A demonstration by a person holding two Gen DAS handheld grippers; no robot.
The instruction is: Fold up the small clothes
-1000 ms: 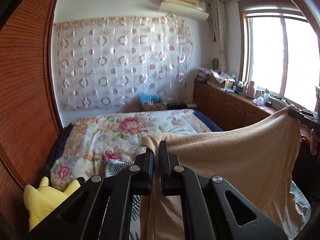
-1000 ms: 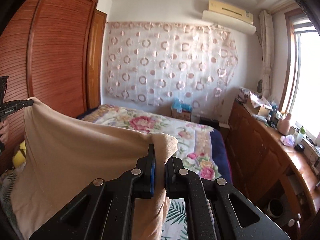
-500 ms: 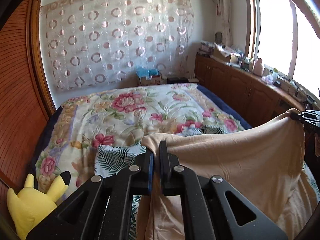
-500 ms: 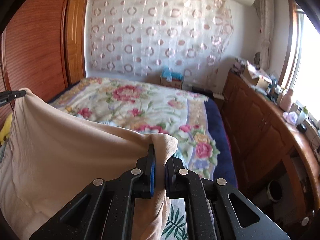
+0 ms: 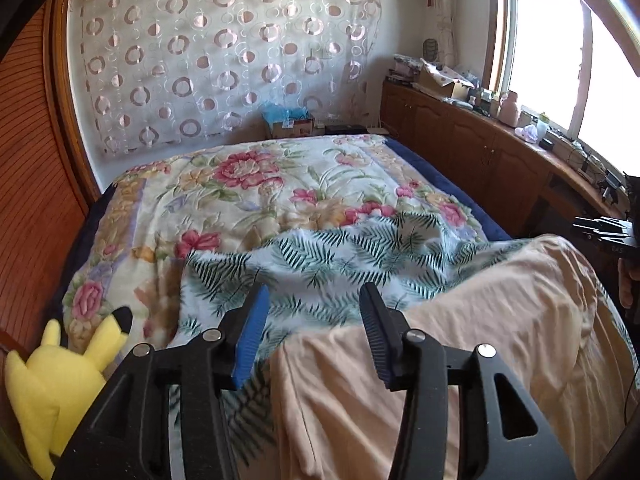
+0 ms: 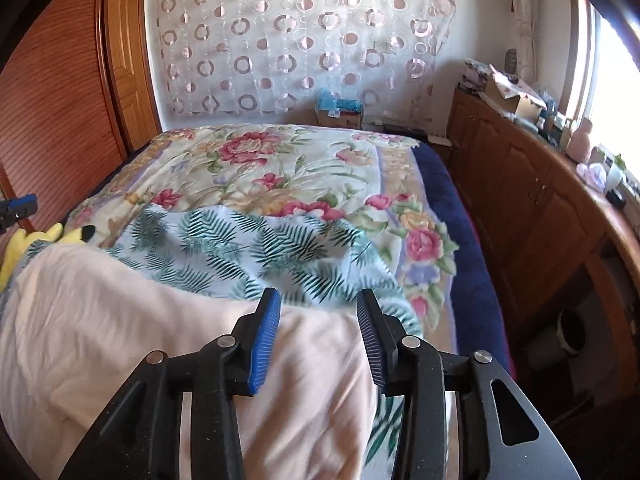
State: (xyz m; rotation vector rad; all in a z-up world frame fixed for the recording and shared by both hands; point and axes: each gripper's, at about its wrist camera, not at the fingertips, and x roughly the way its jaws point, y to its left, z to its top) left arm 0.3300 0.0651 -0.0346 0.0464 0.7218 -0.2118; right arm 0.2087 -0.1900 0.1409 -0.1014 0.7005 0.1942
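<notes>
Both top corners of the peach garment (image 5: 460, 344) hung pinched in my tongs a second ago, with the cloth stretched up between them; now it lies spread on the bed, dropped onto the palm-leaf sheet (image 5: 320, 264). My left gripper (image 5: 312, 312) has just been opening and stands about half apart with nothing pressed between the pads; the garment's near left corner lies just below and between its fingers. My right gripper (image 6: 316, 316) has just been opening too, and its blue pads (image 6: 264, 340) hang clear above the cloth's right edge, holding nothing. In the left view, the right gripper shows as a dark shape at the far right rim, beside the cloth's far corner.

I judge the laying-out step done: the garment is flat but rumpled, with soft ridges across its middle in the right view. Folding proper has not begun.

Next, I think, I need fresh grips on one side's edge, each pad pair biting a single layer only and not the leaf sheet beneath, then a carry across to meet the opposite side. Those wrinkles may want smoothing first.

Around it, the flowered quilt (image 5: 256, 184) covers the rest of the bed, a yellow plush toy (image 5: 52, 384) sits at the left edge, and wooden cabinets (image 6: 532, 200) run along the right under the window.
</notes>
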